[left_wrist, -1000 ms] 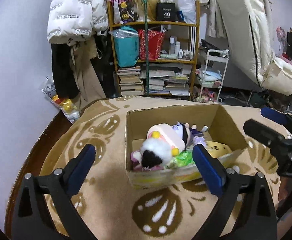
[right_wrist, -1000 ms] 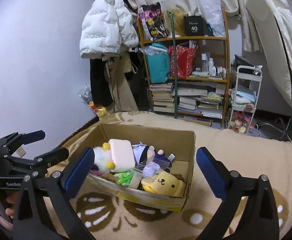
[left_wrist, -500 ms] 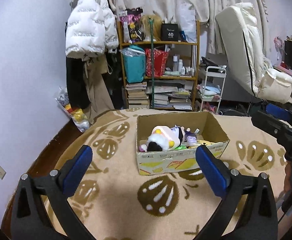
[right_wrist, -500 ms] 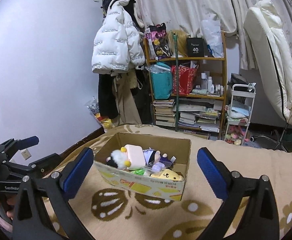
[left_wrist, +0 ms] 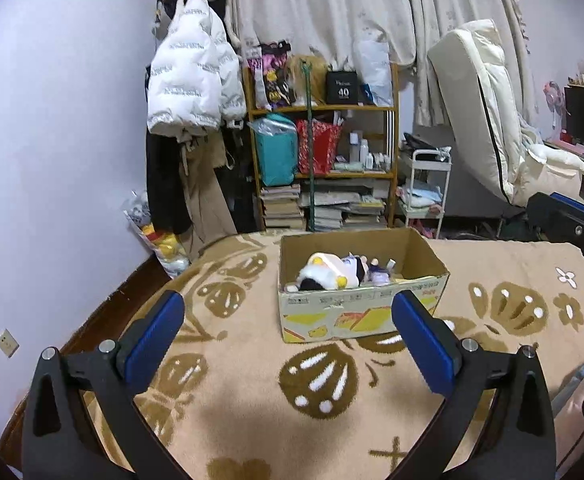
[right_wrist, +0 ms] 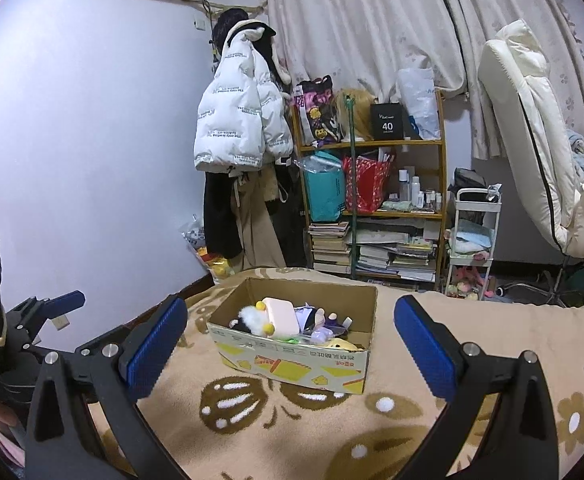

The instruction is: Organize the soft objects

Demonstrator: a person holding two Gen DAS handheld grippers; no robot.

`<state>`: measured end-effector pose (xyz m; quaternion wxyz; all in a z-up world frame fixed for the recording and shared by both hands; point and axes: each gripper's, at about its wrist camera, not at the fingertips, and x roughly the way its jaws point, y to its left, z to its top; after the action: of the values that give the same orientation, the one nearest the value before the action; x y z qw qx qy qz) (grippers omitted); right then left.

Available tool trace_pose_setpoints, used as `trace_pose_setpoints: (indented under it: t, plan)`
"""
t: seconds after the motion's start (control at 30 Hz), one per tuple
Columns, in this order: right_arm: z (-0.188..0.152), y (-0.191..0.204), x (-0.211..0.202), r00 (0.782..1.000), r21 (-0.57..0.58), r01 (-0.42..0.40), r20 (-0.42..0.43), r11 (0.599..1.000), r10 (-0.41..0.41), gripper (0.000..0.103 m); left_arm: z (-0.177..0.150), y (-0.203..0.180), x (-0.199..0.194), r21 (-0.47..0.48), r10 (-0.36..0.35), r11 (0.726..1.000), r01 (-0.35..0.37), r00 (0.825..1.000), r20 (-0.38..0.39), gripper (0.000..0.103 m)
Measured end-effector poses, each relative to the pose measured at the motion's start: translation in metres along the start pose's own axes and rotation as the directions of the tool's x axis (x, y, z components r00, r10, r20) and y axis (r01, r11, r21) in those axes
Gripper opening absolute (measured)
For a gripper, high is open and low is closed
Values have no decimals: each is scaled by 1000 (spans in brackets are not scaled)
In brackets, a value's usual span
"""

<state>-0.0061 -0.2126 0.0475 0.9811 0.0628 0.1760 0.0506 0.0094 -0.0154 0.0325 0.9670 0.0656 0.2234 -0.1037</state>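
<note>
1. Open brown cardboard box (left_wrist: 362,304) with yellow print on its side, standing on a beige blanket (left_wrist: 251,360) with a brown paw and flower pattern; seated toward the far edge of the blanket, nearer its left side in the right wrist view.
2. Box filled with soft toys: a white-and-black fluffy plush with yellow pompoms (left_wrist: 318,278), a pale pink pillow-like plush (right_wrist: 281,314) lying on top, a small purple plush (right_wrist: 322,334) and a yellow plush (right_wrist: 342,345) at the near right corner.
3. Left tongs (left_wrist: 287,332) with blue pads: released, spread wide, nothing between them; held short of the box, not touching it.
4. Right tongs (right_wrist: 287,338) with blue pads: released, spread wide, nothing gripped; box seen between them but well beyond the tips.
5. Background: wooden shelf unit (right_wrist: 372,200) with books and bags, a white puffer jacket (right_wrist: 239,120) hanging beside it, and a cream mattress (left_wrist: 480,112) leaning at the right.
6. Blanket around the box free of loose toys in both views.
</note>
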Motion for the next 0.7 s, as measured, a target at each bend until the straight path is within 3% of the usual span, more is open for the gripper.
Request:
trace_pose_setpoints:
  t: [0.27,0.7]
  plan:
    - [-8,-8,-1,1000,23,13,22,1000,-13,103,-9,-4,4,19,19,1000,-19,1000,12,102]
    - [-33,-17,20,998,31,39,-45,999,-37,103,-24,8,30,-24,-11,1000,10,999,-49,102]
